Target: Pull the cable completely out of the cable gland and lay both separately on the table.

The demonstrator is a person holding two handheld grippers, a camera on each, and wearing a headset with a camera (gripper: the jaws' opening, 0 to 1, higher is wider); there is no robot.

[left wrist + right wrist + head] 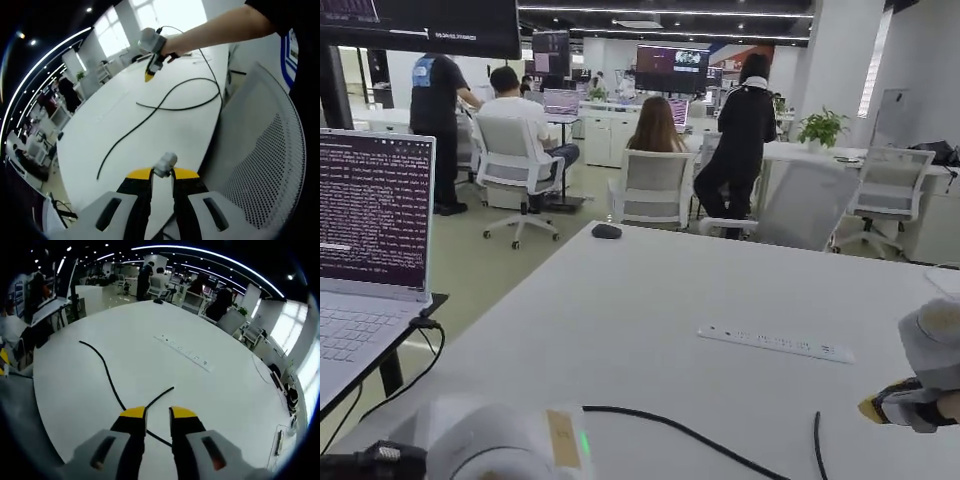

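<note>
Left gripper [161, 175] is clamped on the cable gland [165, 164]. Small grey fitting pinched between the yellow tips, held above the near edge of the table [200, 400], mesh chair [270, 150] just beside. No cable through the gland that I can see, so I read the pull-out as done.

Right gripper [157, 415]: jaws a little apart, nothing between them, hanging over the table.

Black cable [670, 424] lies loose on the table in an open loop by the near edge, one end just ahead of the right jaws. White power strip [775, 343] sits further in, towards the middle.

Step in hand, I'd say: set the gland down.
- Move it inboard from the edge so it can't roll off.
- Pick bare table well apart from the cable loop.
- Lower until it touches, then open. No drop from height: it's round and will likely roll.
- Right gripper stays off the cable.
</note>
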